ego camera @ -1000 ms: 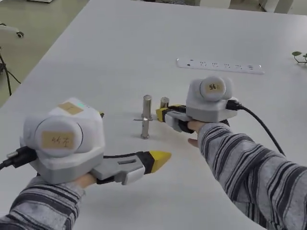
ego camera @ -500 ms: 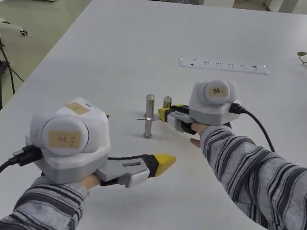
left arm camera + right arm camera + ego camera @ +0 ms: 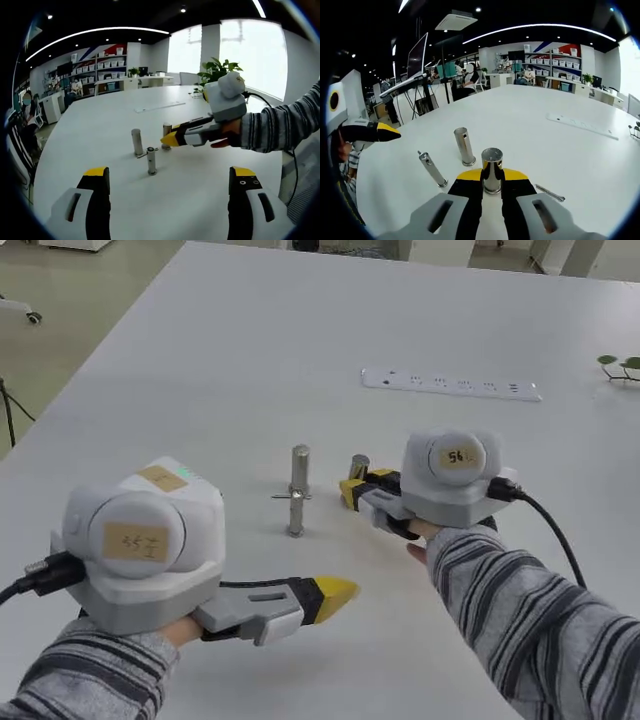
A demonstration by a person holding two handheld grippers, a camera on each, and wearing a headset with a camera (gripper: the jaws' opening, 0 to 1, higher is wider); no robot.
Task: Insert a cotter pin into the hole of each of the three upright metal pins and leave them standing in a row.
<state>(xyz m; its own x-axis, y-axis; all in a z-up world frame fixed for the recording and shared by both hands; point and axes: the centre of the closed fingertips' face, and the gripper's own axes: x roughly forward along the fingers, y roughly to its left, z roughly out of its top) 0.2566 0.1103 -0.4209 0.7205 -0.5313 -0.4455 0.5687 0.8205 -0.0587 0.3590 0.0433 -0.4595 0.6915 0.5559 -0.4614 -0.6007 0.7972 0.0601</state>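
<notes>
Three metal pins stand on the white table (image 3: pixel 200 370). The back pin (image 3: pixel 300 462) is bare. The front pin (image 3: pixel 295 515) carries a cotter pin (image 3: pixel 287 497) through its hole. My right gripper (image 3: pixel 350 485) is shut on the third pin (image 3: pixel 358 465), to the right of the other two. In the right gripper view the jaws (image 3: pixel 492 176) clamp that pin (image 3: pixel 492 167), and a loose cotter pin (image 3: pixel 550 192) lies to its right. My left gripper (image 3: pixel 335 590) hovers in front of the pins, open (image 3: pixel 169 172), with nothing between its jaws.
A white power strip (image 3: pixel 450 385) lies beyond the pins at the back right. Plant leaves (image 3: pixel 620 362) show at the far right edge. The table's left edge drops to the floor (image 3: pixel 60 300).
The head camera has shifted. The right gripper and its held pin now sit a little farther right of the two standing pins. The left gripper stays open in about the same place.
</notes>
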